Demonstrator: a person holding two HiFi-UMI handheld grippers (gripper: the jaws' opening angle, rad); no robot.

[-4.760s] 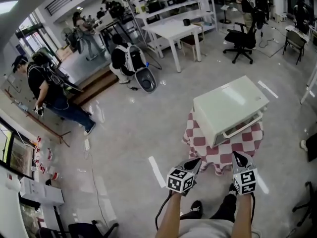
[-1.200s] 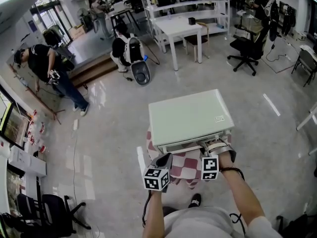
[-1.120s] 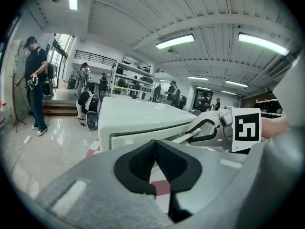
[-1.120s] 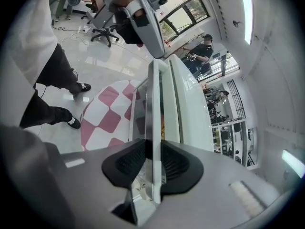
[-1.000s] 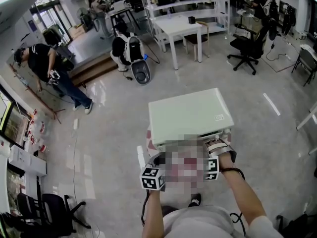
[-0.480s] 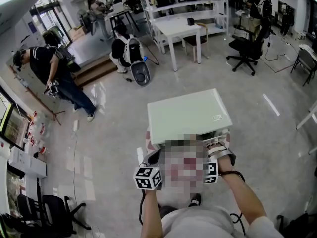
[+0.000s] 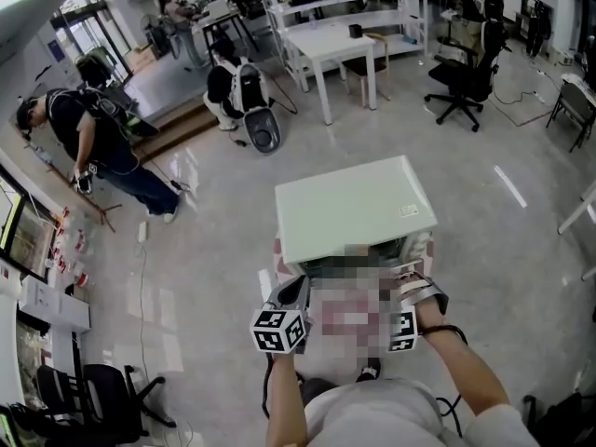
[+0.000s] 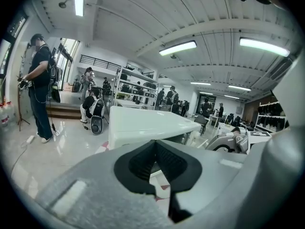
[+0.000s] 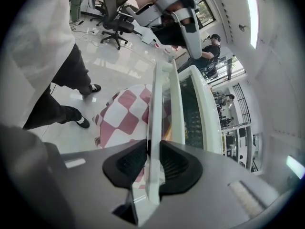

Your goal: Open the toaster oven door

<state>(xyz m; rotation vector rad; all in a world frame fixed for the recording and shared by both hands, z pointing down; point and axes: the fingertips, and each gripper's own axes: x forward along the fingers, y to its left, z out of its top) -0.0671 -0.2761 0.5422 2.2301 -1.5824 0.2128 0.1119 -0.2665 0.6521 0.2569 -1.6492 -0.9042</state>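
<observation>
The white toaster oven (image 7: 354, 208) stands on a small table under a red-and-white checked cloth (image 9: 126, 116). Its door (image 9: 164, 104) hangs partly open, and the oven's inside (image 9: 193, 113) shows past the glass. My right gripper (image 9: 153, 163) has the white door handle (image 9: 155, 123) between its jaws, which are closing, and both pads touch the bar. It sits at the oven's front right (image 7: 410, 287). My left gripper (image 7: 294, 294) hangs at the front left, shut and with nothing in it, clear of the oven (image 8: 143, 123). A mosaic patch hides the door in the head view.
The oven's table stands alone on a glossy grey floor (image 7: 214, 240). A person (image 7: 93, 147) stands at the far left near a low step. A white table (image 7: 340, 40), shelving and office chairs (image 7: 461, 77) lie farther back.
The right gripper has drawn back toward me with the handle, and the door has swung out from the oven front. The left gripper has drifted slightly left and down.
</observation>
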